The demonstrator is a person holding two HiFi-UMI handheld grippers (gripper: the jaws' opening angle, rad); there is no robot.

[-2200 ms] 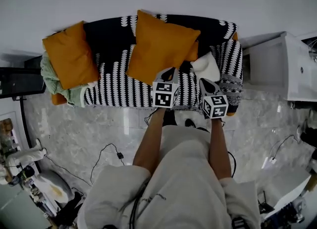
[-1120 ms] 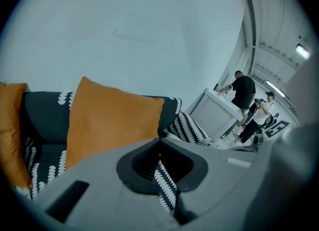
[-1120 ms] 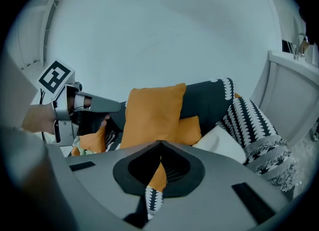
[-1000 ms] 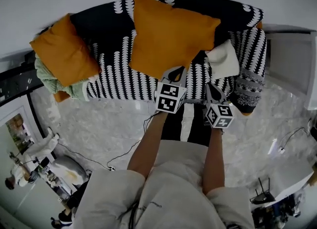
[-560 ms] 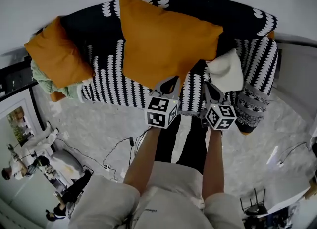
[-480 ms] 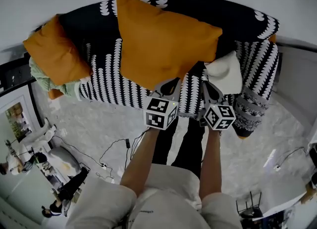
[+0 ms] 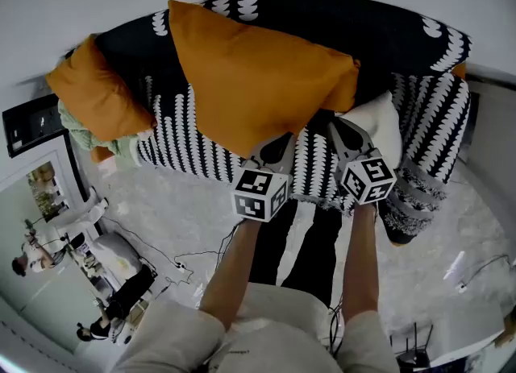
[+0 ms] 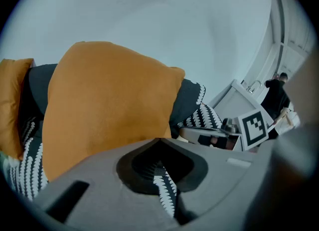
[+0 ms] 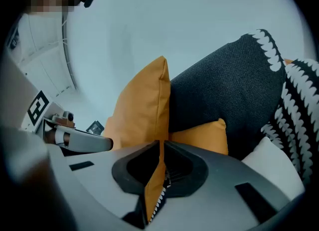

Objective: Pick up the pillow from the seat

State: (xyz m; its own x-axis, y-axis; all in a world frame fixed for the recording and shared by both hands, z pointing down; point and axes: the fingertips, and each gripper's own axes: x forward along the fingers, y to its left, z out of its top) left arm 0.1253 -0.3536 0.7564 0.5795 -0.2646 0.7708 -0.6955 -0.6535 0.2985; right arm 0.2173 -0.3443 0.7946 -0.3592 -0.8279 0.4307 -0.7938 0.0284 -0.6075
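A large orange pillow (image 7: 250,65) leans on the backrest of a black-and-white patterned sofa (image 7: 181,130). My left gripper (image 7: 282,141) hangs just below the pillow's lower edge, over the seat front. In the left gripper view its jaws (image 8: 160,140) stand together with only a thin slit, through which sofa fabric shows, and the pillow (image 8: 104,110) fills the view above. My right gripper (image 7: 337,125) is near the pillow's right corner, beside a white pillow (image 7: 380,122). The jaws of the right gripper (image 9: 162,143) are shut, with the orange pillow's edge (image 9: 144,110) behind them.
A second orange pillow (image 7: 93,93) and a green blanket (image 7: 85,131) lie on the sofa's left end. A grey patterned cushion (image 7: 419,190) hangs at the right end. Cables (image 7: 189,265) trail over the marble floor. A small orange cushion (image 9: 202,136) sits behind the pillow.
Both grippers have moved forward and down toward the sofa. The orange pillow now looms larger and closer. The jaws have stayed together.
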